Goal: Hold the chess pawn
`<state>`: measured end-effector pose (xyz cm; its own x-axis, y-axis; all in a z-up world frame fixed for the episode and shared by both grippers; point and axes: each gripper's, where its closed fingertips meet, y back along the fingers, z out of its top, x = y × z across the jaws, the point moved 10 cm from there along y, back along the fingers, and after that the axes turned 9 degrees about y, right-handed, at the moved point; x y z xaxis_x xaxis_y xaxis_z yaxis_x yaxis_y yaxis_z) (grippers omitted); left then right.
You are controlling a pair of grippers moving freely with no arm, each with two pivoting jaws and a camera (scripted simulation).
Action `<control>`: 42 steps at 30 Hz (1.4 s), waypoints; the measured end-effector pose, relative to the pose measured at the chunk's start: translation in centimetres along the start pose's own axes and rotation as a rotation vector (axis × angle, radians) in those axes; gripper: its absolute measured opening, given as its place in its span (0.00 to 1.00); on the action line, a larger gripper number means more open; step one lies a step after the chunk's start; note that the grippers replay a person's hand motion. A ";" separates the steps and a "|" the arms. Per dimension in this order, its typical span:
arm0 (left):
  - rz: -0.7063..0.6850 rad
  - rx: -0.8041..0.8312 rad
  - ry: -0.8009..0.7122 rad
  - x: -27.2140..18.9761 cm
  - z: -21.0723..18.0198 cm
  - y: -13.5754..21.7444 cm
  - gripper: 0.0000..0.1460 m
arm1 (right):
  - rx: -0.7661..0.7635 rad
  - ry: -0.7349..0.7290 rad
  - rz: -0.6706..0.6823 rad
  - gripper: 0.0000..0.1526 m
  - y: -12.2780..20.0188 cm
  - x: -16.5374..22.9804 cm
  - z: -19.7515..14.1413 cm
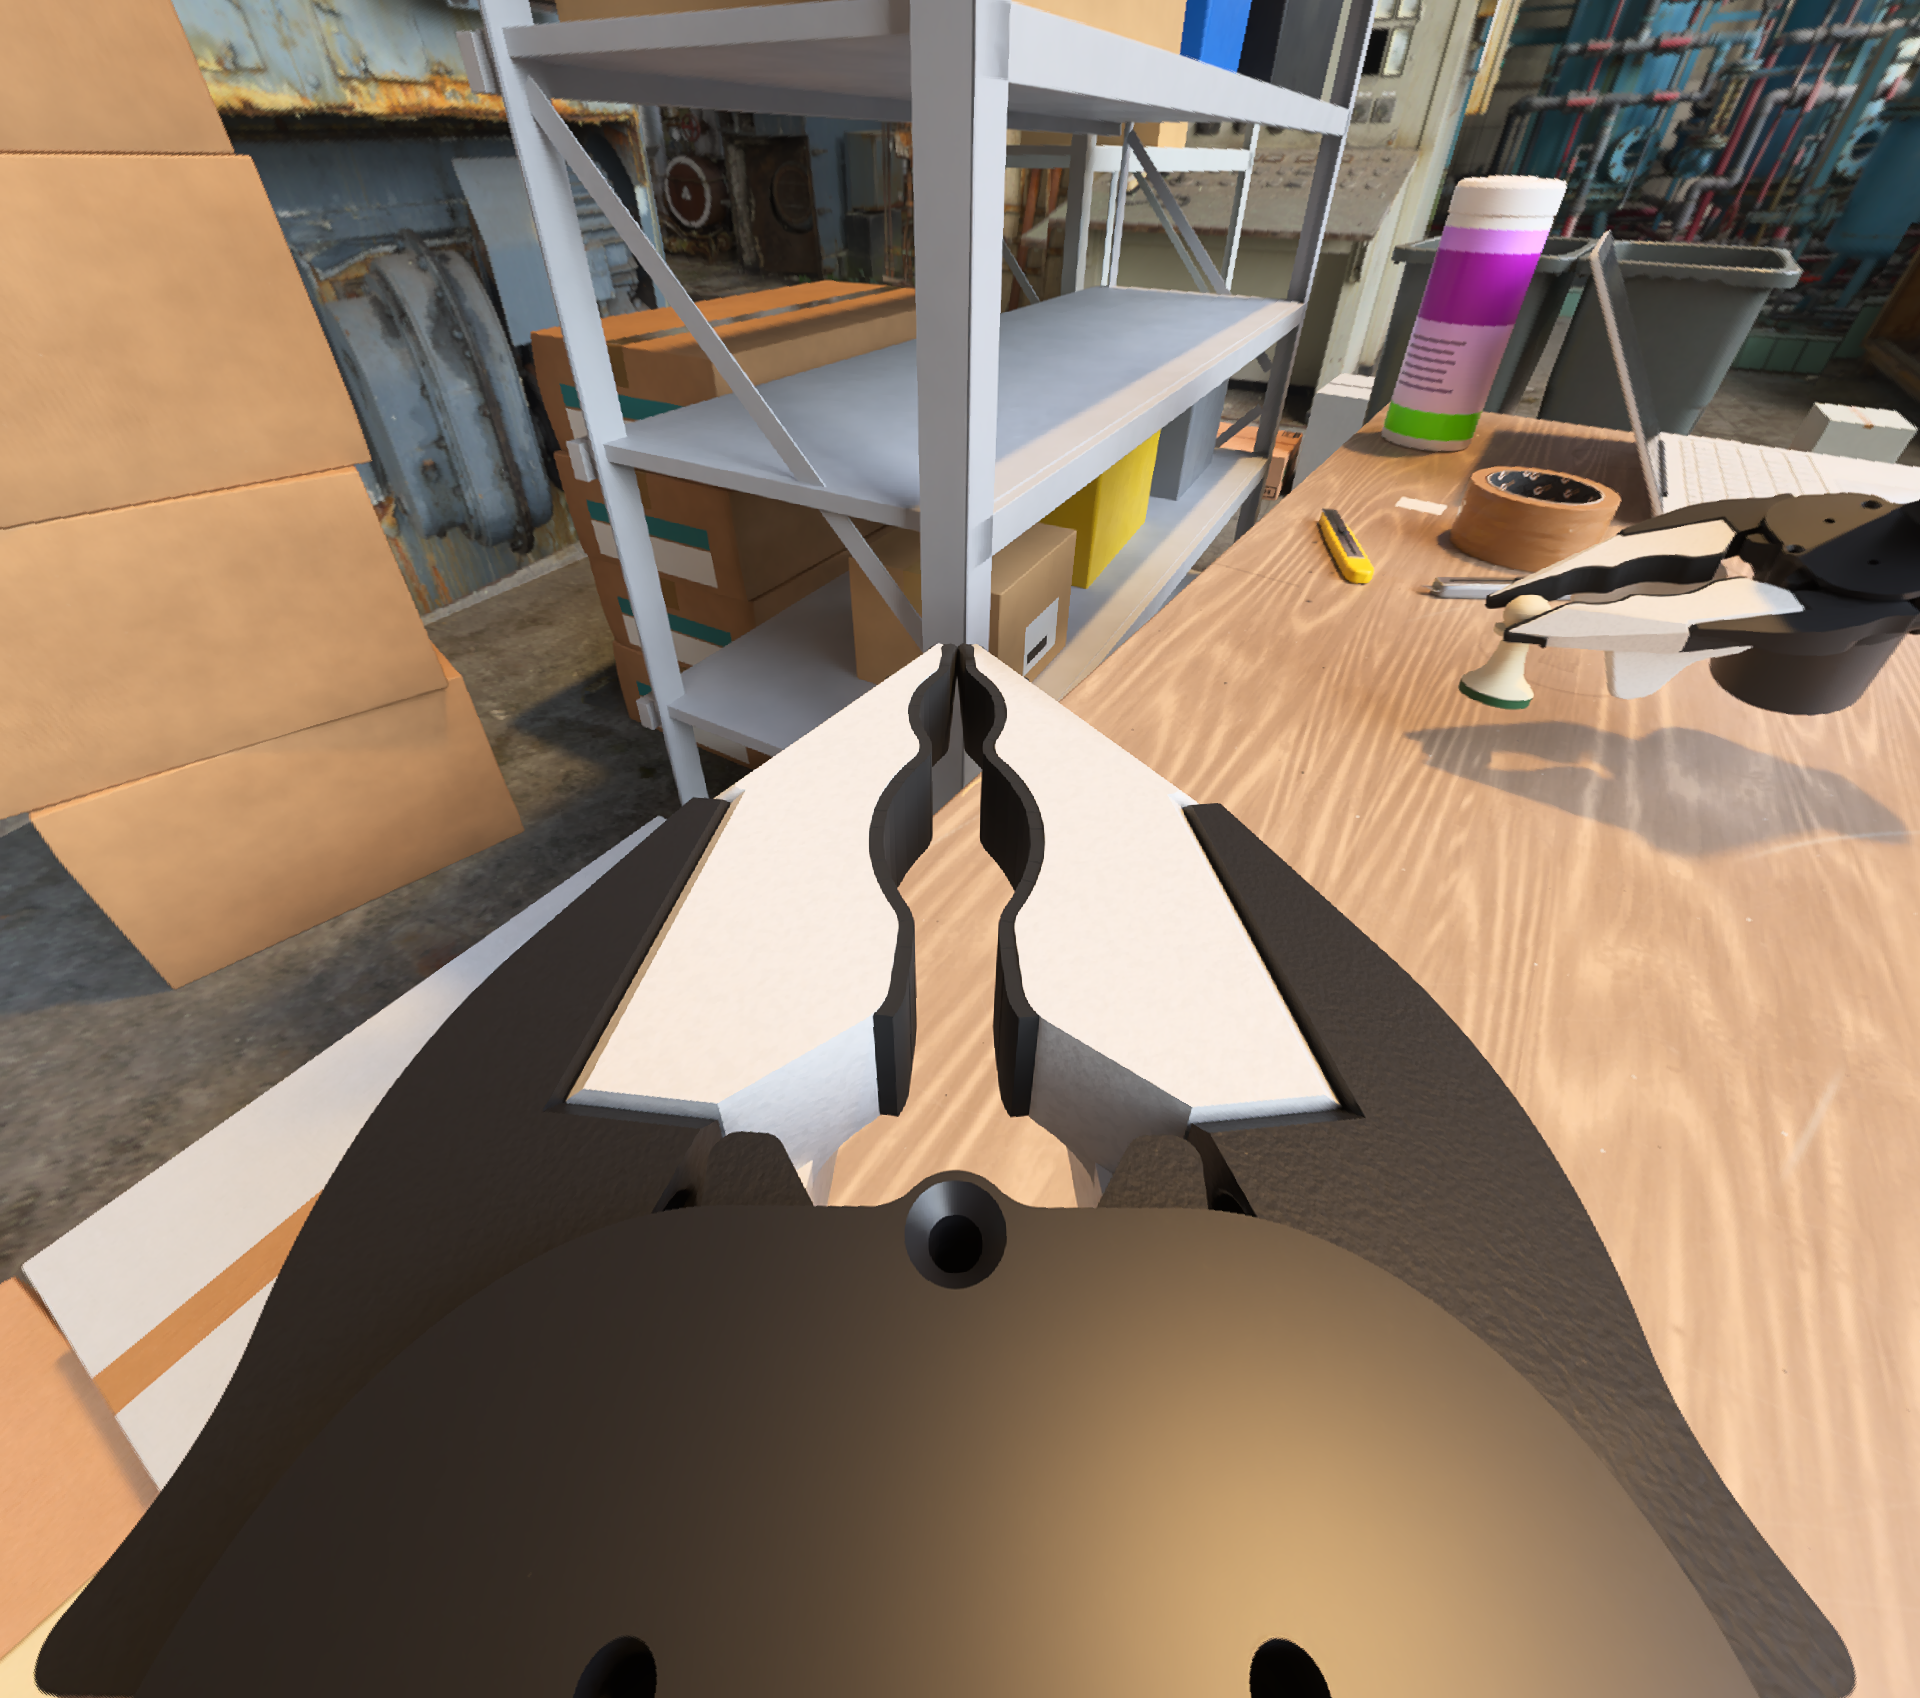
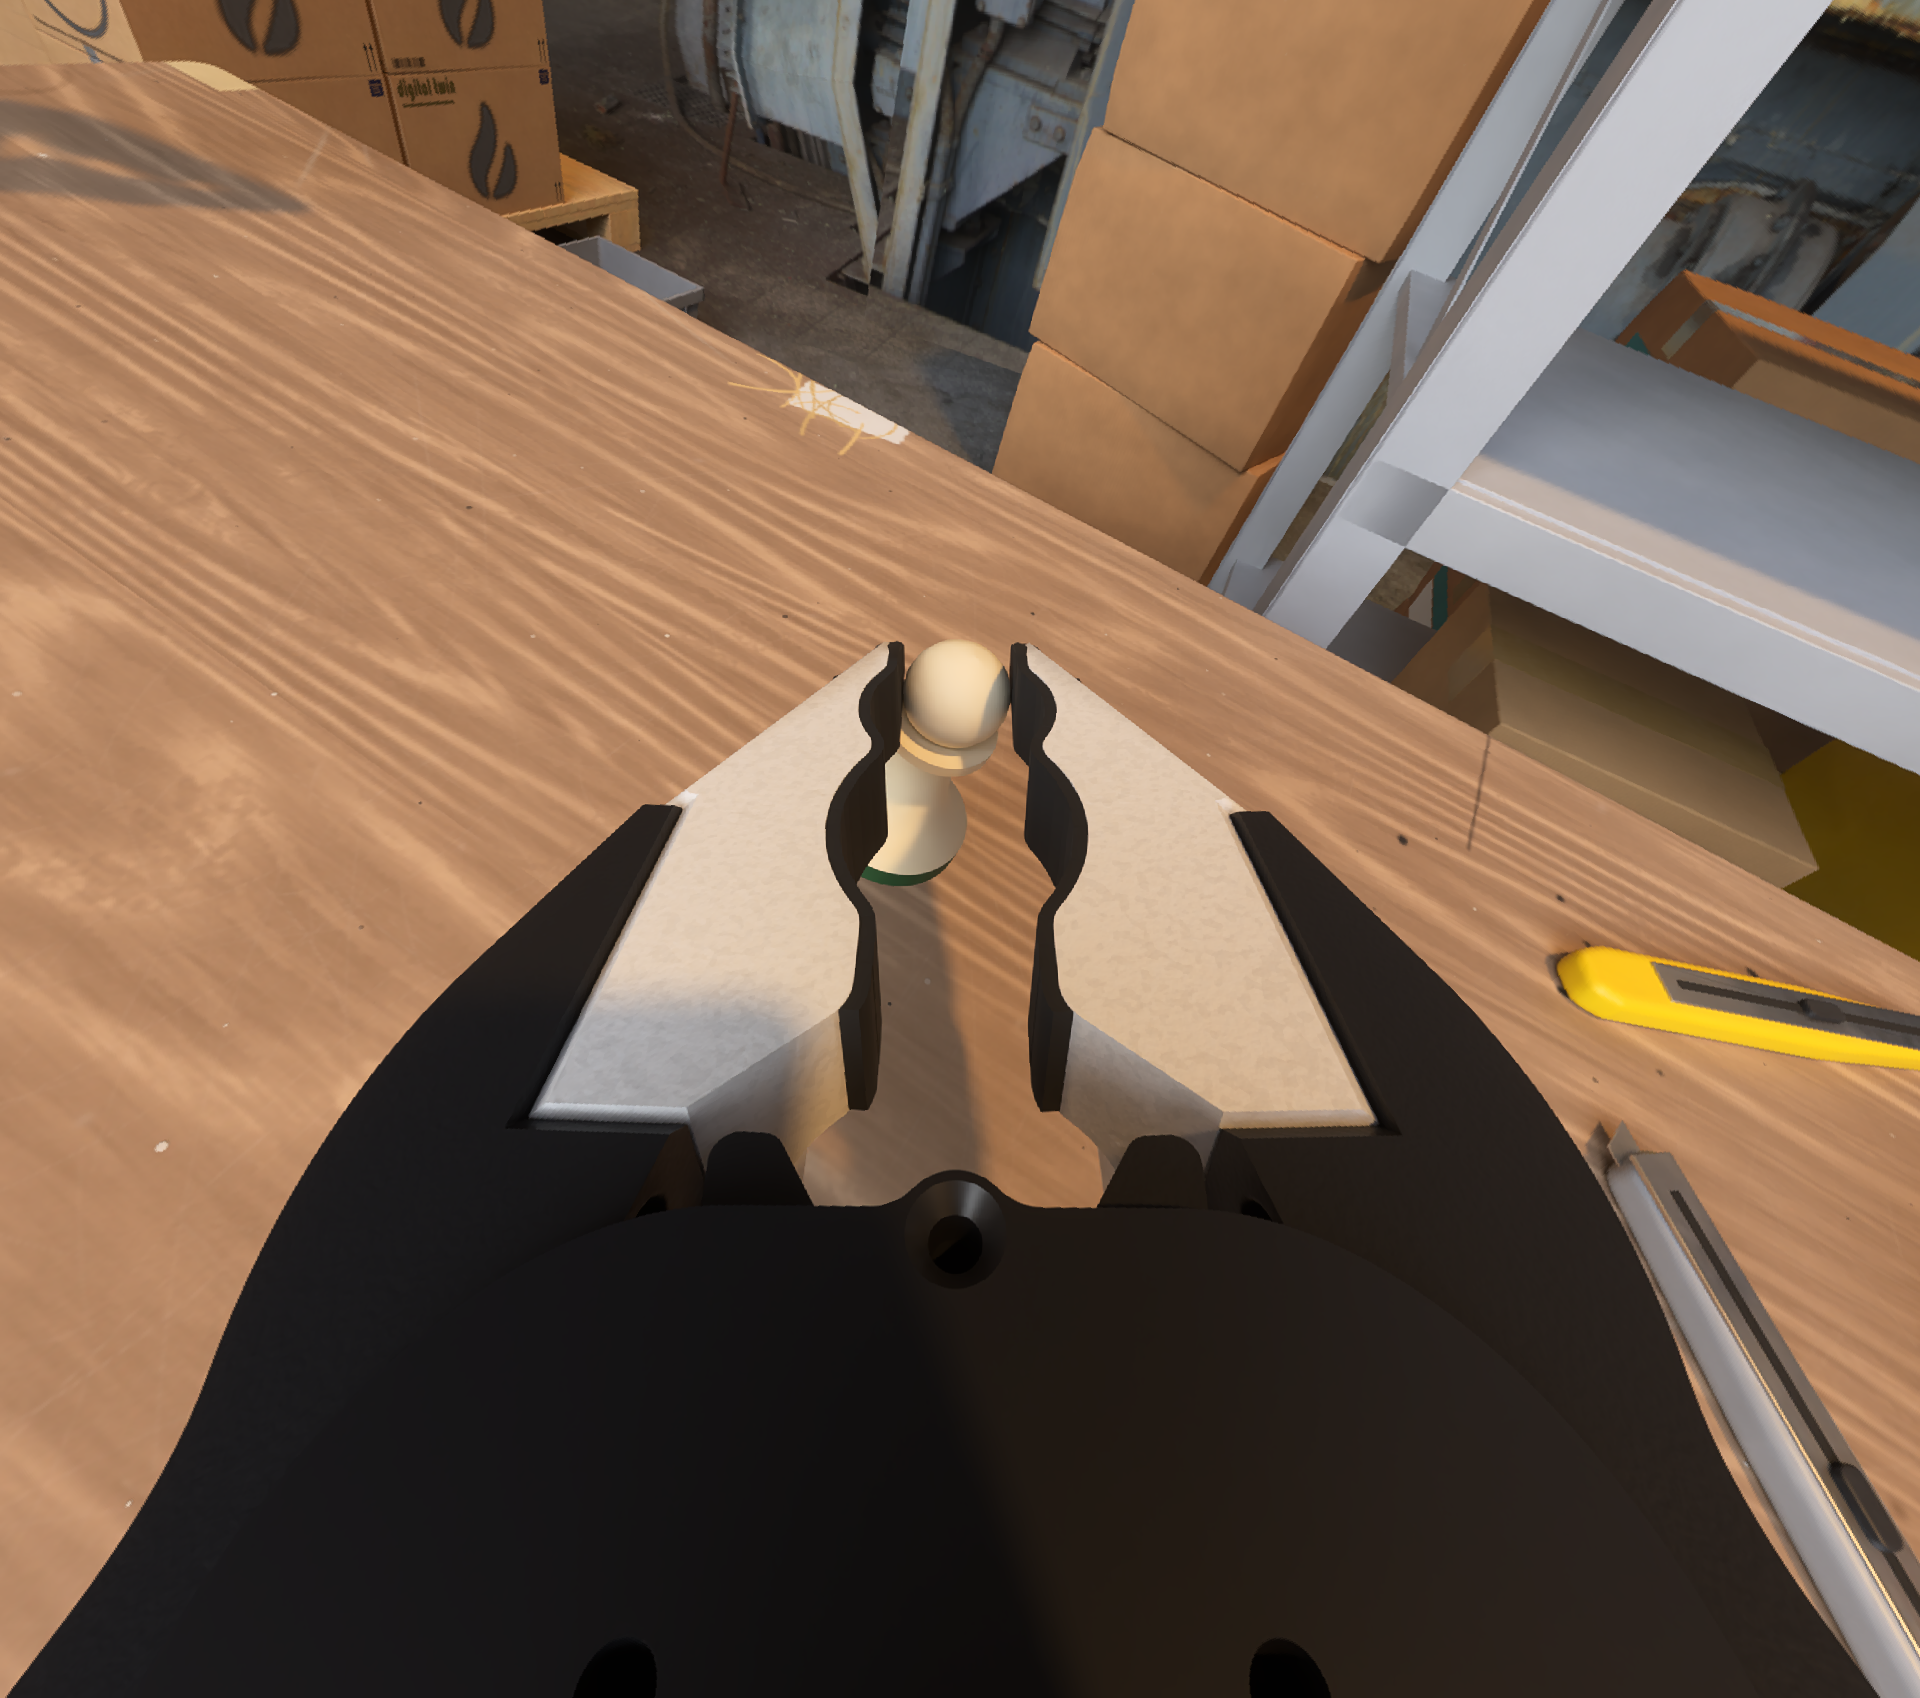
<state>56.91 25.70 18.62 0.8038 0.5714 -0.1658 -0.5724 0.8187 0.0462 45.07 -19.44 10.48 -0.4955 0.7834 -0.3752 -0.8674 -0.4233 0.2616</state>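
In the right wrist view the right gripper (image 2: 956, 672) sat at the centre of the frame with its fingertips closed against either side of the round head of the cream chess pawn (image 2: 940, 749), which stood tilted, its green-rimmed base low between the fingers over the wooden table (image 2: 416, 609). At the right edge of that frame a yellow box cutter (image 2: 1725, 1009) lay on the wood, and a grey metal cutter (image 2: 1766, 1378) lay below it toward the lower right corner. Plain cardboard boxes (image 2: 1247, 194) were stacked in the upper right, beside a grey shelving unit (image 2: 1662, 505). In the left wrist view the left gripper (image 1: 958, 661) filled the lower centre, its fingertips pressed together with nothing between them, over the near edge of the table (image 1: 1455, 1025). At the right of that frame the right gripper (image 1: 1527, 614) appeared side-on, clamped on the pawn (image 1: 1501, 672), whose base looked to be at or just above the tabletop; I could not tell which. Behind it sat a roll of brown tape (image 1: 1532, 516), a tall bottle (image 1: 1470, 318) with purple and green bands in the upper right, and the yellow cutter (image 1: 1345, 547) just left of the tape
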 end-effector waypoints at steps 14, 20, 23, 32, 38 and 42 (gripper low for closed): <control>0.300 0.258 -0.188 0.6 -0.5 -0.4 0.00 | -0.003 0.007 0.037 0.13 0.0 0.4 0.1; 0.345 0.429 -0.220 1.2 -1.6 -1.0 0.00 | -0.003 0.015 0.059 0.13 -0.1 0.7 0.2; 0.392 0.556 -0.238 1.7 -2.1 -1.0 0.00 | -0.005 0.010 0.062 0.13 -0.1 0.7 0.2; 0.462 1.298 -0.464 2.2 -4.3 -4.4 0.00 | -0.010 0.002 0.047 0.13 0.1 0.7 0.2; 0.102 1.512 -0.313 1.0 -6.3 -5.8 0.00 | 0.016 0.015 0.016 0.13 -0.1 0.6 0.1; -0.188 1.494 -0.193 0.6 -6.1 -6.6 0.00 | 0.039 0.016 0.001 0.13 -0.3 0.3 0.0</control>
<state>60.14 20.31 12.26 0.9203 0.3567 -0.1609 0.1270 0.1165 0.9850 45.19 -19.08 10.24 -0.4973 0.7753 -0.3893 -0.8646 -0.4059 0.2962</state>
